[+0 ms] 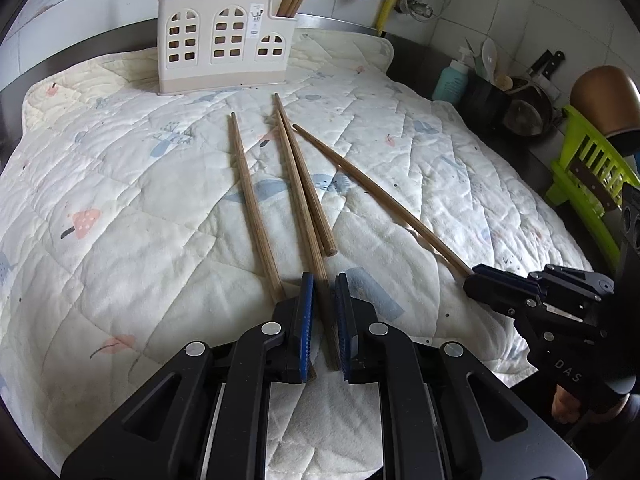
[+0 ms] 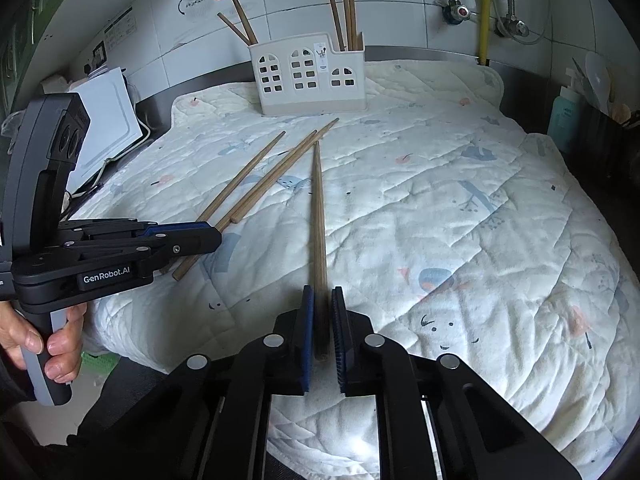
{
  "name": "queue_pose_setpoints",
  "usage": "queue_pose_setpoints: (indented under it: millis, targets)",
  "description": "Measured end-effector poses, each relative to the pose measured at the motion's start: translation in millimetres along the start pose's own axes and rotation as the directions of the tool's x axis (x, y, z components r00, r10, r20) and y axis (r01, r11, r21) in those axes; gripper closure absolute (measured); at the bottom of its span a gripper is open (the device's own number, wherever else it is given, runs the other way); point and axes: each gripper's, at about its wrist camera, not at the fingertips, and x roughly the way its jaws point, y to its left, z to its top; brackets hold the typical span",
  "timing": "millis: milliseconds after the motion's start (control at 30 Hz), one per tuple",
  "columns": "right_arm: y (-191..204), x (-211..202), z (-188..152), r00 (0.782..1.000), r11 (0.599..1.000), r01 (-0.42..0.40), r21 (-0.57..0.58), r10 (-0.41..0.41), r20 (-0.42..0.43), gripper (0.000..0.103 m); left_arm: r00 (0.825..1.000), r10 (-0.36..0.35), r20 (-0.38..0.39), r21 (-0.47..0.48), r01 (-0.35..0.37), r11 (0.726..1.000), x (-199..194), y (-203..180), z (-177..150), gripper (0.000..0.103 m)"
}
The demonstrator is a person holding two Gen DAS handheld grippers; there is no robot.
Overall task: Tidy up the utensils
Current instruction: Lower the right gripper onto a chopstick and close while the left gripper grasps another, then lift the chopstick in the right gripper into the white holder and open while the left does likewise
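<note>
Two chopsticks [image 1: 316,240] [image 2: 319,216] are being pinched between nearly closed left gripper [image 1: 324,292] and right gripper [image 2: 323,300], awaiting carriage toward the holder [image 1: 224,46] at twelve o'clock

You have a quilted mat [image 1: 120,200] with mushroom prints spread across the counter. At far right stand a teal bottle [image 1: 450,82], a dark pot [image 1: 524,110] and a lime-green rack [image 1: 588,168]. A yellow hose [image 2: 485,8] runs down the tiled wall; a white appliance [image 2: 106,120] sits far left.
</note>
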Motion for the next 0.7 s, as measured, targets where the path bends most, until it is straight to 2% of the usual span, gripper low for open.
queue_pose_setpoints:
  millis: [167, 367, 700]
  targets:
    - [0.4, -8.0, 4.7, 1.0, 1.0, -0.007, 0.004, 0.007, 0.015, 0.096, 1.0, 0.023, 0.009, 0.004, -0.023, 1.0, -0.3, -3.1, 0.8, 0.095]
    - [1.2, -34.0, 25.1, 0.997, 0.999, 0.013, -0.044, -0.01, 0.078, 0.096, 0.999, 0.008, 0.052, 0.009, -0.009, 1.0, -19.2, 0.9, 11.2, 0.098]
    - [-3.7, -80.8, 102.0, 0.972, 0.993, 0.013, -0.114, 0.014, 0.236, 0.097, 0.985, 0.023, 0.171, 0.005, -0.024, 1.0, -55.9, 22.9, 53.3, 0.098]
